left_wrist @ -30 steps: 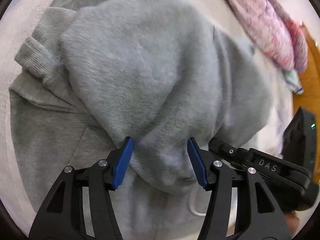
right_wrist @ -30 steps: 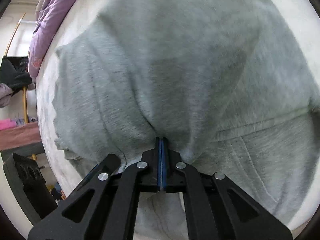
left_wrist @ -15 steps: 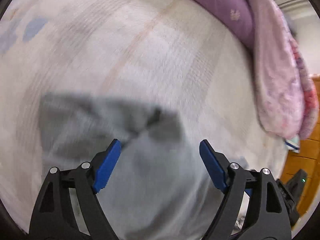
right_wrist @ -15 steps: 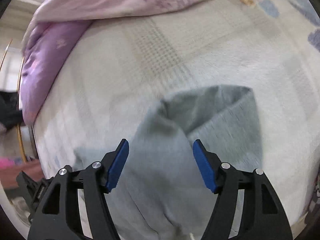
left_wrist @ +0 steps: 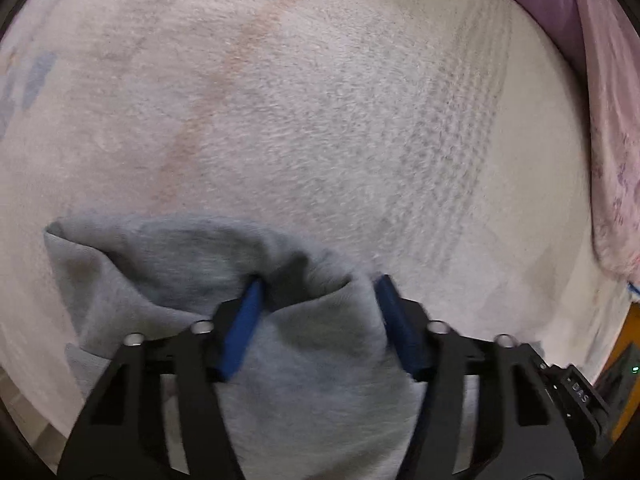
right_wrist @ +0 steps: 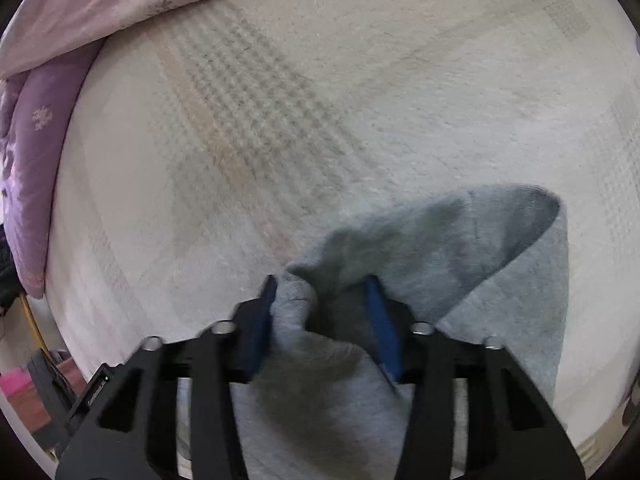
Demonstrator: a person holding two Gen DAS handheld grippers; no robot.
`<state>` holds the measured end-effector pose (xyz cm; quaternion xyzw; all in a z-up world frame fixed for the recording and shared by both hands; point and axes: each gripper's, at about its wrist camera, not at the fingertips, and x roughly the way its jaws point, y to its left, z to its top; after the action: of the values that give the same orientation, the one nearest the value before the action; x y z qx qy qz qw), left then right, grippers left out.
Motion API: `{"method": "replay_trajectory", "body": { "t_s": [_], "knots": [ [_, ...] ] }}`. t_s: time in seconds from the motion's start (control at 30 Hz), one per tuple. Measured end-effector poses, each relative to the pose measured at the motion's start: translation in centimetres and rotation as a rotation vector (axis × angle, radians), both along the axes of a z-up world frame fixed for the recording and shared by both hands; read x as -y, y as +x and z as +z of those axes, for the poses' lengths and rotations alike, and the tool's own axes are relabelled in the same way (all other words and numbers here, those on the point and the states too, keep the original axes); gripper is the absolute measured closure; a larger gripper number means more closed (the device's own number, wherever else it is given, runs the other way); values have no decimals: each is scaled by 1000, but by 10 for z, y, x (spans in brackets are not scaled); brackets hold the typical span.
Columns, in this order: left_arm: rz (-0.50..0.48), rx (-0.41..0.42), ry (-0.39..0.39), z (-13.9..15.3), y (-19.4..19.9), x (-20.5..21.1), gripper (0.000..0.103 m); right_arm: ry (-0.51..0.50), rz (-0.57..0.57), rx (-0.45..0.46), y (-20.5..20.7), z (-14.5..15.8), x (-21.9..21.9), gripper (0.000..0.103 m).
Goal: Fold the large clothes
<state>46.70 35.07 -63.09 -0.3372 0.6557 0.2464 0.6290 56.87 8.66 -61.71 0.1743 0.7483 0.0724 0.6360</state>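
A grey sweatshirt (left_wrist: 168,272) lies bunched on a cream bedspread (left_wrist: 320,100). In the left wrist view my left gripper (left_wrist: 318,308) is open, its blue pads on either side of a raised fold of the grey cloth. In the right wrist view the same sweatshirt (right_wrist: 460,248) shows with one corner turned up. My right gripper (right_wrist: 324,308) is open too, with a hump of grey cloth between its blue pads. Neither gripper pinches the cloth.
A pink and purple quilt (left_wrist: 600,100) is heaped along the bed's right side, and shows at the upper left in the right wrist view (right_wrist: 60,40). Wooden furniture (left_wrist: 628,344) stands beyond the bed edge. The other gripper's black body (left_wrist: 576,388) sits at lower right.
One second ago my right gripper was shut on the sweatshirt; it has opened. Both grippers swung up off the garment to face the bedspread, then closed in around its near folds.
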Motion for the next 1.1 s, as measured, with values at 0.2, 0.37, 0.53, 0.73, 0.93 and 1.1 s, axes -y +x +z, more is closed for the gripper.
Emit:
{"method": "replay_trajectory", "body": {
  "t_s": [0.2,0.37,0.53,0.73,0.93,1.1],
  "knots": [
    [23,147,-63,28,-46,-7,86,137,-10,75,-21,27,26,93],
    [8,267,-58,80,-79,-2,88,216,-9,163,-45,74,50,93],
    [13,361,-66,139,-133,17,88,281,20,224,-91,122,68,93],
    [-25,363,-44,168,-198,79,89,303,41,205,-163,158,99,94],
    [-21,291,-92,152,-295,121,89,232,43,116,-243,150,124,94],
    [31,203,-149,112,-348,143,89,141,37,26,-295,121,147,95]
  ]
}}
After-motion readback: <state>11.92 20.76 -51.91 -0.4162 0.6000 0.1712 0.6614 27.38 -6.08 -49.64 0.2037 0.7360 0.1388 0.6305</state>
